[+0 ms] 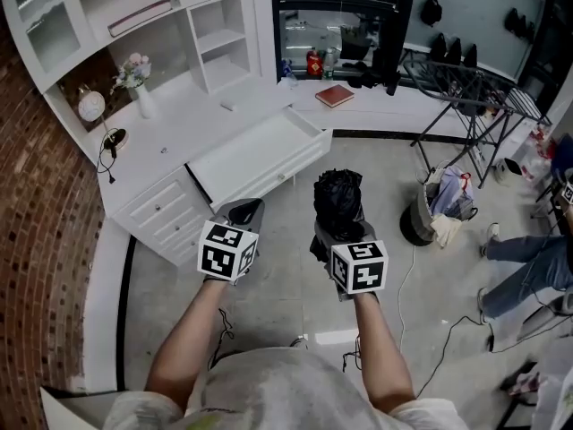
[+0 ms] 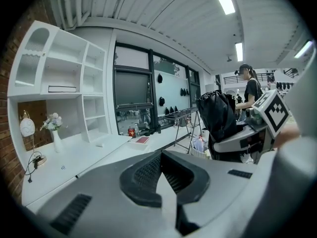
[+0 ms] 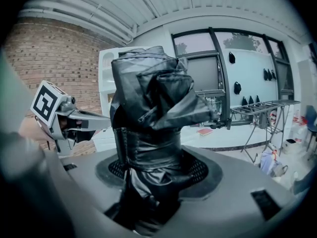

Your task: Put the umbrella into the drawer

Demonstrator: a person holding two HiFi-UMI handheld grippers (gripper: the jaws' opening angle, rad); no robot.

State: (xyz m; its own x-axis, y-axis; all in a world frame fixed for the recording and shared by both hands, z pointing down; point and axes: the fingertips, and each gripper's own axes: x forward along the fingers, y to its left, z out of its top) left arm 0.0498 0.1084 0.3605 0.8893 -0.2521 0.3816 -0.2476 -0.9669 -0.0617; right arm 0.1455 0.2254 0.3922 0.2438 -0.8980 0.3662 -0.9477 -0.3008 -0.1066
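A folded black umbrella [image 1: 338, 200] stands upright between the jaws of my right gripper [image 1: 342, 231], which is shut on it. In the right gripper view the umbrella [image 3: 148, 108] fills the middle, and my right gripper [image 3: 151, 180] clamps its lower part. My left gripper [image 1: 245, 210] is level with it on the left, shut and holding nothing. In the left gripper view the left gripper's [image 2: 161, 175] jaws meet at the tips, and the umbrella [image 2: 218, 115] shows at right. The white drawer [image 1: 269, 179] stands pulled open just beyond both grippers, its inside bare.
The drawer belongs to a white desk [image 1: 179, 128] with shelves, carrying a vase of flowers [image 1: 139, 83], a small clock [image 1: 91, 106] and a red book [image 1: 334, 95]. A drying rack [image 1: 466, 88] and a bin of cloth [image 1: 439, 209] stand at right, near a person's legs [image 1: 528, 267].
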